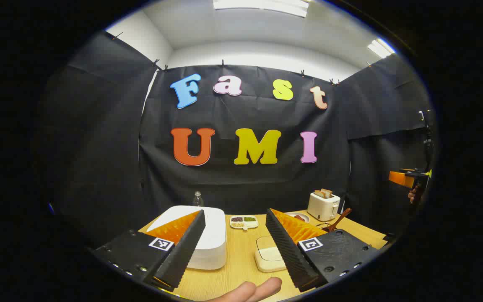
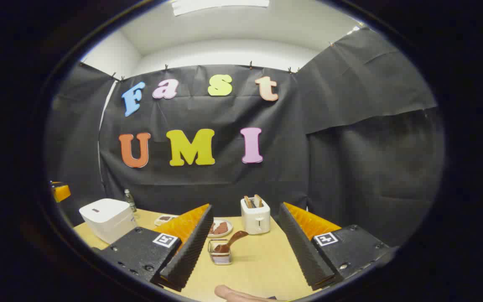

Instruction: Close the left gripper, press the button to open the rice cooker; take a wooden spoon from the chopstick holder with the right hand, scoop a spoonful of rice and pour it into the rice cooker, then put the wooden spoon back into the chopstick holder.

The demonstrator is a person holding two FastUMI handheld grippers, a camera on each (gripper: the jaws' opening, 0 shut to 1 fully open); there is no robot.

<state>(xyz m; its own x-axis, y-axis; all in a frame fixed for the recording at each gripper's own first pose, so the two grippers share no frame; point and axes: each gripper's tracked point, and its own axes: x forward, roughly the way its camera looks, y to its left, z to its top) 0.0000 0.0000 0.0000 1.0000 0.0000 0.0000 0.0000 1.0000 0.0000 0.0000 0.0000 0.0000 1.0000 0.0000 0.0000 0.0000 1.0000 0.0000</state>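
Observation:
The white rice cooker (image 1: 208, 243) stands with its lid down just ahead of my left gripper (image 1: 235, 216), partly behind its left finger. That gripper is open and holds nothing. My right gripper (image 2: 245, 208) is open too, hovering above the table. Between its fingers, farther off, a small clear chopstick holder (image 2: 220, 255) carries the wooden spoon (image 2: 232, 241), which leans right. The rice cooker (image 2: 107, 218) sits at the far left in the right gripper view. In the left gripper view the wooden spoon (image 1: 340, 219) pokes out behind the right finger.
A cream square lidded box (image 1: 268, 253) and a divided dish of grains (image 1: 244, 221) lie mid-table. A white toaster (image 2: 255, 216) with toast, a plate (image 2: 220, 228) and a bottle (image 2: 129, 200) stand near the back. A person's finger (image 1: 250, 289) shows at the front edge.

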